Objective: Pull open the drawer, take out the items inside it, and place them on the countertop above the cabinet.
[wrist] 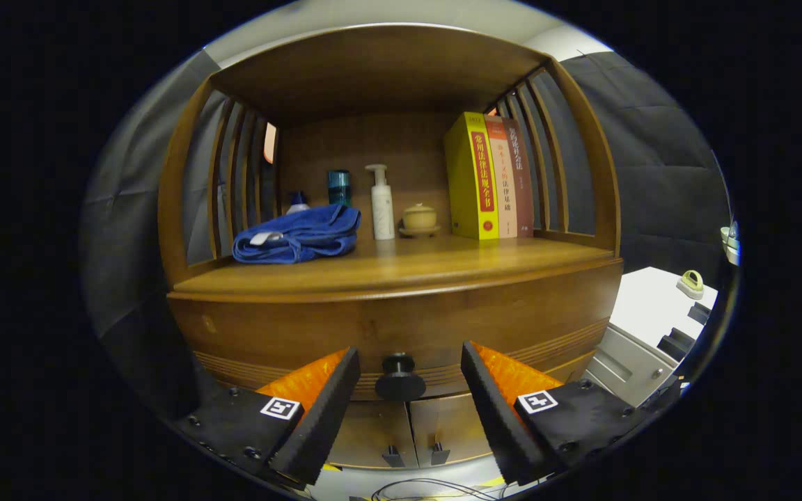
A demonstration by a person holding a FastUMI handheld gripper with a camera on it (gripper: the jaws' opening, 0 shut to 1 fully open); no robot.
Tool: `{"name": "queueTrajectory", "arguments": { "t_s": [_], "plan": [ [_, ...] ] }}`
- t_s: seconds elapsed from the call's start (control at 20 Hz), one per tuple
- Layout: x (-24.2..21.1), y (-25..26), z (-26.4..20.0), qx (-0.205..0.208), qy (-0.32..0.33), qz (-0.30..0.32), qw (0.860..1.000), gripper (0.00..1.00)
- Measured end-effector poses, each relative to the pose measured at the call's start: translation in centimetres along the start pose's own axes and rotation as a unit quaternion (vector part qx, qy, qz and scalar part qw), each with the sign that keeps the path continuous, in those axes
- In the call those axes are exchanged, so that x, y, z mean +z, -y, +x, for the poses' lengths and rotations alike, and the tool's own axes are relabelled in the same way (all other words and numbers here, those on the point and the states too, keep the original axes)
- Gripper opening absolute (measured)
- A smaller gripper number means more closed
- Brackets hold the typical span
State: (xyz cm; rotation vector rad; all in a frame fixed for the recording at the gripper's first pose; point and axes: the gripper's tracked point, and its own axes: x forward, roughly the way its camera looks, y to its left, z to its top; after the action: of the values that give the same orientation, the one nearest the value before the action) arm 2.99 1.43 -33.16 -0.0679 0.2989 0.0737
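Drawer sits shut at centre frame, its curved wooden front running under the countertop of the cabinet. Its dark round knob is low centre, right between our fingers and apart from both. Gripper has its jaws spread wide, one finger on each side of the knob, nothing pinched. We read this as the very first step: lined up on the knob, grasp not made, drawer not opened, so the items inside are hidden and we cannot tell what they are. Next move, in our judgement: ease forward so the pads flank the knob's neck, close on it, then pull straight back along the drawer's travel; a skewed pull could slip off the small knob. Countertop already carries stuff: blue towel at left centre, small bottle and teal cup behind it, white pump bottle mid frame, small lidded pot beside that, three books upright at right centre. Bare wood near the front edge looks like the free spot for what comes out. Two small doors sit below the drawer, lower centre. White unit at lower right, well apart.
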Motion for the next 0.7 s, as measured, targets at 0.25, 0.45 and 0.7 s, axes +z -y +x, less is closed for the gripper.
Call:
{"name": "queueTrajectory", "arguments": {
  "t_s": [0.25,0.45,0.7],
  "plan": [
    [-2.2,-0.5,2.1,0.010,-0.028,-0.006,1.000,0.68],
    [-2.4,-0.4,2.2,0.011,-0.028,0.000,1.000,0.55],
    [-2.6,-0.4,1.4,0.001,-0.032,-0.006,0.999,0.40]
  ]
}}
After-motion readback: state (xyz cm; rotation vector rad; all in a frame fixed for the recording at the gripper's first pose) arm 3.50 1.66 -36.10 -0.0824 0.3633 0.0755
